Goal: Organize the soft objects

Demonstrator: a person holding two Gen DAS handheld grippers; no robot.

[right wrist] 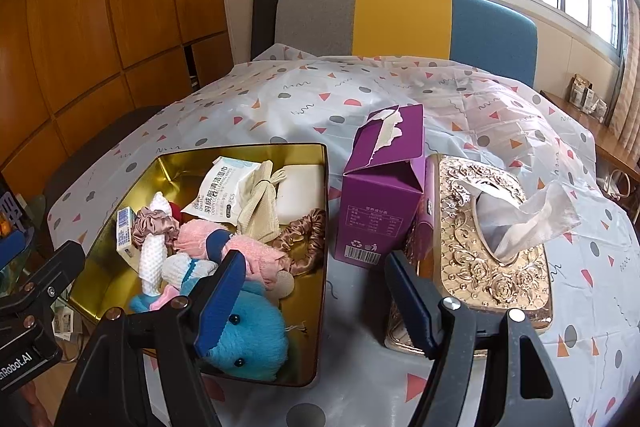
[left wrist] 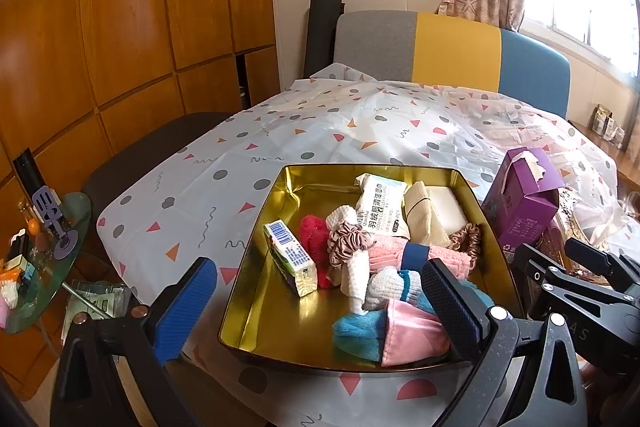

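A gold tin tray on the table holds soft things: a blue plush toy, a pink towel roll, scrunchies, a wet-wipes pack, a beige cloth, a white sponge, a small carton. My left gripper is open and empty above the tray's near edge. My right gripper is open and empty, over the tray's right edge.
A purple box stands right of the tray, next to an ornate gold tissue box. The patterned tablecloth covers the table. A chair stands behind. A glass side table with clutter is at left.
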